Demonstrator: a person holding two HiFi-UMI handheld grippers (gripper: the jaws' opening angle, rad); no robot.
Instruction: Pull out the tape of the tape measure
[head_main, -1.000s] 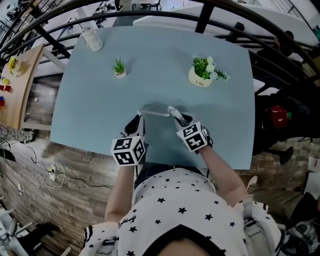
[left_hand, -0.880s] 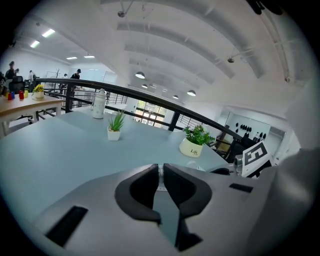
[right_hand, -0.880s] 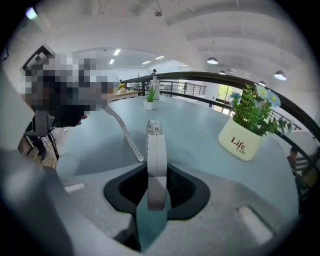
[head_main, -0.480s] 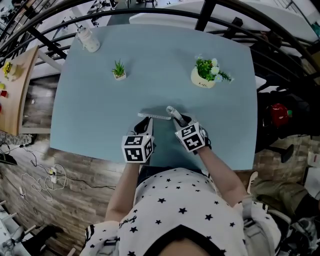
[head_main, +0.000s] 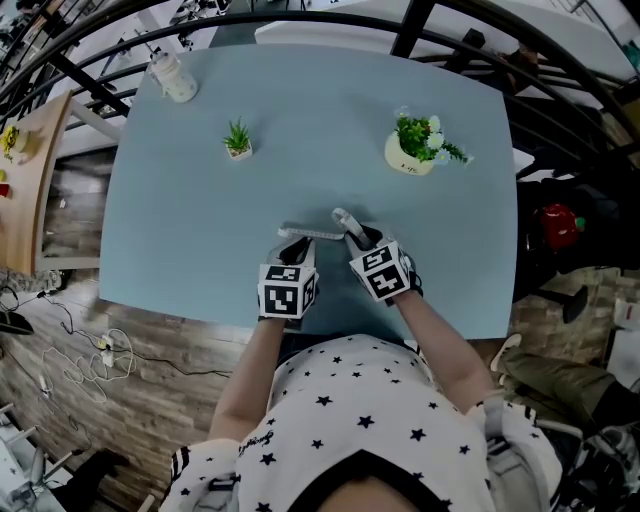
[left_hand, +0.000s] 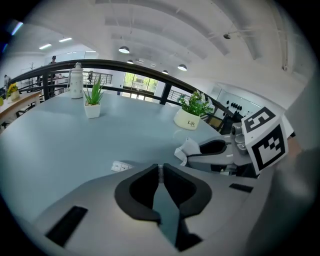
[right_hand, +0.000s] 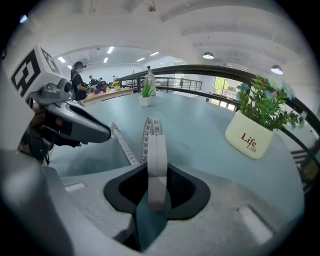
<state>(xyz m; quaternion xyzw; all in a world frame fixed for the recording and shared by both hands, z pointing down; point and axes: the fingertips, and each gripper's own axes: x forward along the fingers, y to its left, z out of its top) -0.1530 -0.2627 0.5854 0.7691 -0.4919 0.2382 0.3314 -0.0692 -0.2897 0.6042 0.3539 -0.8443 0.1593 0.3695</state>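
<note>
My right gripper (right_hand: 156, 175) is shut on the white tape measure case (right_hand: 157, 150), held edge-on between its jaws; from the head it shows at the table's near middle (head_main: 352, 228). A white numbered tape (head_main: 312, 234) runs left from the case over the blue table (head_main: 200, 190). The left gripper (head_main: 298, 246) sits close beside the right one, its jaws closed on a thin white strip of that tape (left_hand: 160, 169). The tape's free end (left_hand: 121, 166) lies on the table just left of the left jaws. A second run of tape (right_hand: 121, 144) leads to the left gripper's fingers (right_hand: 85, 129).
A cream pot marked "Life" with a green plant (head_main: 412, 152) stands at the back right. A small potted plant (head_main: 238, 140) is at the back left, a white bottle (head_main: 176, 78) in the far left corner. Black railing (head_main: 420, 20) curves behind the table.
The left gripper has moved down and to the right, closer to the right gripper, and turned. The tape's left end has shifted slightly right with it. The right gripper has barely moved.
</note>
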